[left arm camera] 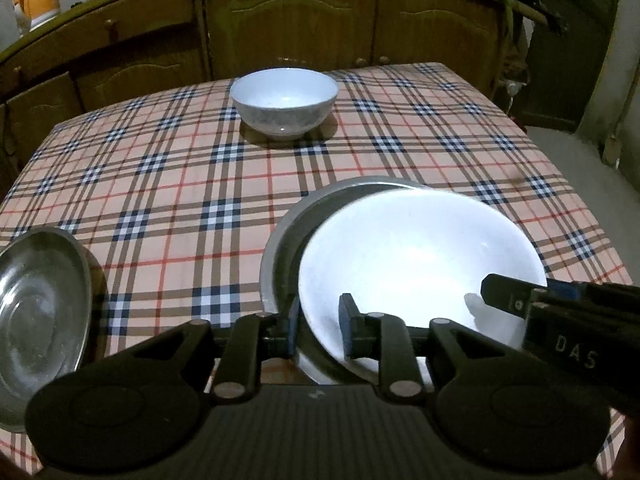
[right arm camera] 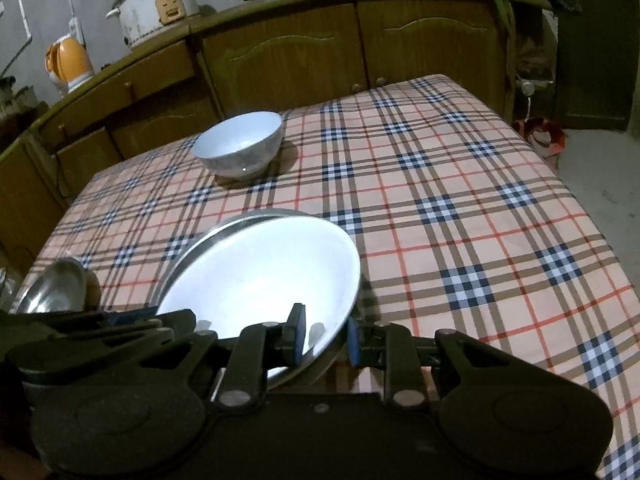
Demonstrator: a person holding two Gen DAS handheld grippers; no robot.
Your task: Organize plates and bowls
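A large white bowl (left arm camera: 420,264) sits tilted over a steel plate (left arm camera: 288,236) on the checked tablecloth. My left gripper (left arm camera: 320,320) straddles the bowl's near-left rim, one finger outside and one inside, with a gap showing. My right gripper (right arm camera: 326,334) straddles the same bowl's (right arm camera: 260,276) near-right rim, with a gap too. The right gripper's finger (left arm camera: 508,300) shows inside the bowl in the left wrist view. A smaller white bowl (left arm camera: 284,102) stands at the far side; it also shows in the right wrist view (right arm camera: 240,148). A second steel plate (left arm camera: 40,316) lies at the left edge.
The table (right arm camera: 480,220) has a plaid cloth, bare on its right half. Wooden cabinets (right arm camera: 300,48) run behind the table. A rice cooker (right arm camera: 154,4) and an orange kettle (right arm camera: 70,62) stand on the counter. The floor drops off at right.
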